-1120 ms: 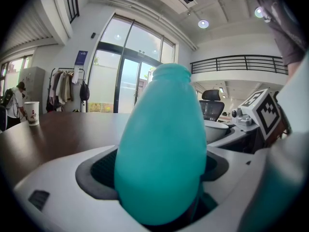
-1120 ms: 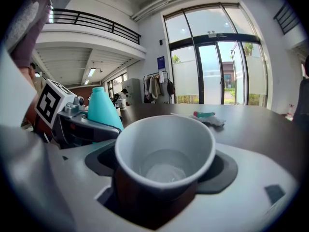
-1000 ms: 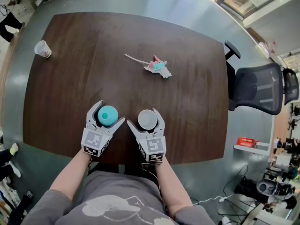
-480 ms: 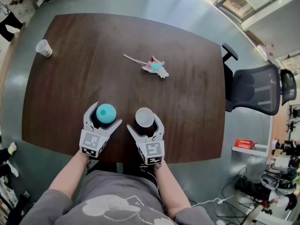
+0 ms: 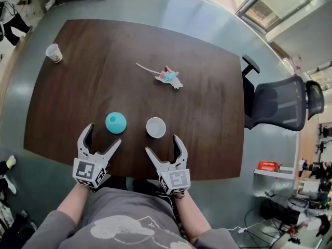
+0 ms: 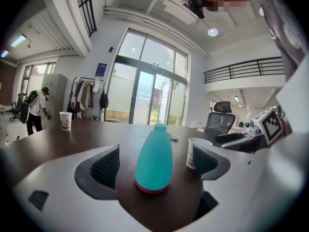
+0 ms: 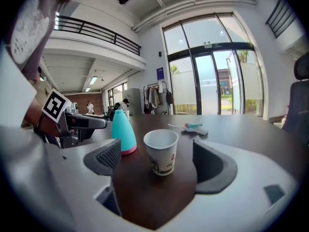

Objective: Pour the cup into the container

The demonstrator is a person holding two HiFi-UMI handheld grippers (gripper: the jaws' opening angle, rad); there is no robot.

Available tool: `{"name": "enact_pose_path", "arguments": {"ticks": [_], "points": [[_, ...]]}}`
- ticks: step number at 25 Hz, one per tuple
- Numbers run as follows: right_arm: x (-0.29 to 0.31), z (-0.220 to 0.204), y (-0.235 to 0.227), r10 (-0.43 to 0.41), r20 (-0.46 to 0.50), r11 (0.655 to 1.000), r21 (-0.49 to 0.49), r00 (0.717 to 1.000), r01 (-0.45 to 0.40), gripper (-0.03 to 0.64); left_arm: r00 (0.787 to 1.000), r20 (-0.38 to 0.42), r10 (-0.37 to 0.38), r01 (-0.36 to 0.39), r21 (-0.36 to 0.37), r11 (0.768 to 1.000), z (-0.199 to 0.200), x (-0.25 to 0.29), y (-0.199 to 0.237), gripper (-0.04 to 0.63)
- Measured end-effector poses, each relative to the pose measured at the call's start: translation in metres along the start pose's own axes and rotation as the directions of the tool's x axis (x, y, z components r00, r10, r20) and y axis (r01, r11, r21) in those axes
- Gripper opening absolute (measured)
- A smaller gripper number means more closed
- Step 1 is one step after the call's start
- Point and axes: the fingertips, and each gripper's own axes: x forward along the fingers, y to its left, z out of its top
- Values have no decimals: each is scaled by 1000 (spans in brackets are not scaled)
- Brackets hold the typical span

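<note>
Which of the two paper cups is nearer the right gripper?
The cup beside the teal container, facing the right gripper; the other cup stands at the far left corner.

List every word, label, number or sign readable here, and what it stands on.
No text is readable.
White paper cup: dark and red print, too blurred.
Far paper cup: red mark, too small.
Blue wall sign: too small.
Red box on the shelf: white print, too small.
Black-and-white square marker: pattern only, no letters.
</note>
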Motion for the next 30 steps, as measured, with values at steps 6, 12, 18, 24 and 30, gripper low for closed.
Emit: {"name": "enact_pose_path", "arguments": {"ticks": [6,12,18,24,30], "points": [[-22,65,3,42,176,999,-6,984,-42,421,991,129,35,-26,-67,997,62,-18,-10,476],[-35,125,8,49,303,999,-33,952,-41,251,982,187,2,9,-55,998,104,-27,-32,449],[-38,147,6,27,338,1000,-10,941,-25,146,978,209,15,-8,-34,999,118,-31,-38,270],[-43,154,-1,-54,356,998,31,933,46,-10,978,200,53,-53,-3,999,126,-30,-39,75],[-38,147,7,-33,315,999,8,949,32,-11,984,174,49,-49,-4,999,122,-24,-41,8]]}}
